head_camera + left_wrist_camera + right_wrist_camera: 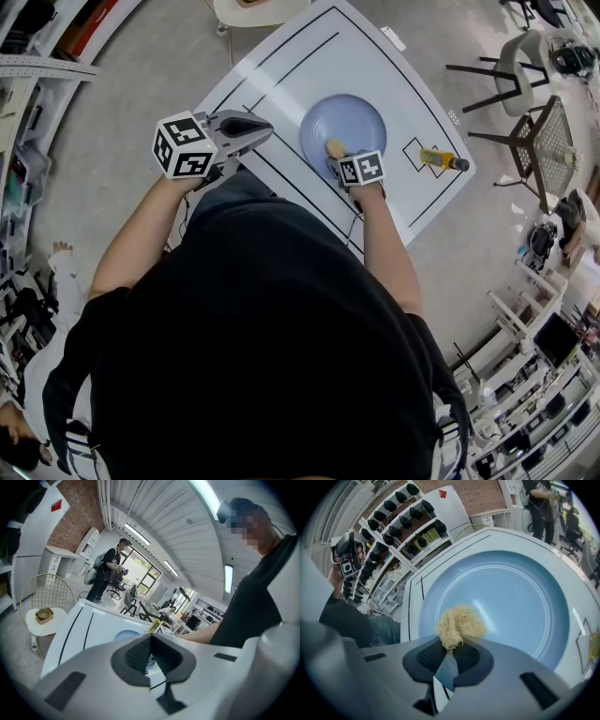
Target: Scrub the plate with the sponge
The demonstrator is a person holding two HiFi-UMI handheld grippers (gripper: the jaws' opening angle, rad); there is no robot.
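A pale blue plate (pixel 349 124) lies on the white table (pixel 281 84); it fills most of the right gripper view (pixel 506 597). My right gripper (pixel 338 156) (pixel 451 645) is shut on a tan fibrous sponge (pixel 459 622) (pixel 334 148), which rests at the plate's near rim. My left gripper (pixel 263 129) (pixel 150 642) is held up at the table's left edge, away from the plate, jaws shut with nothing between them. In the left gripper view a sliver of the plate (pixel 125 635) shows behind the jaws.
A yellow bottle (pixel 438 159) lies on the table to the plate's right. Chairs (pixel 525 103) stand past the table's right side. A small round side table with a bowl (pixel 44 616) stands off the far corner. A person (pixel 107 571) stands in the background.
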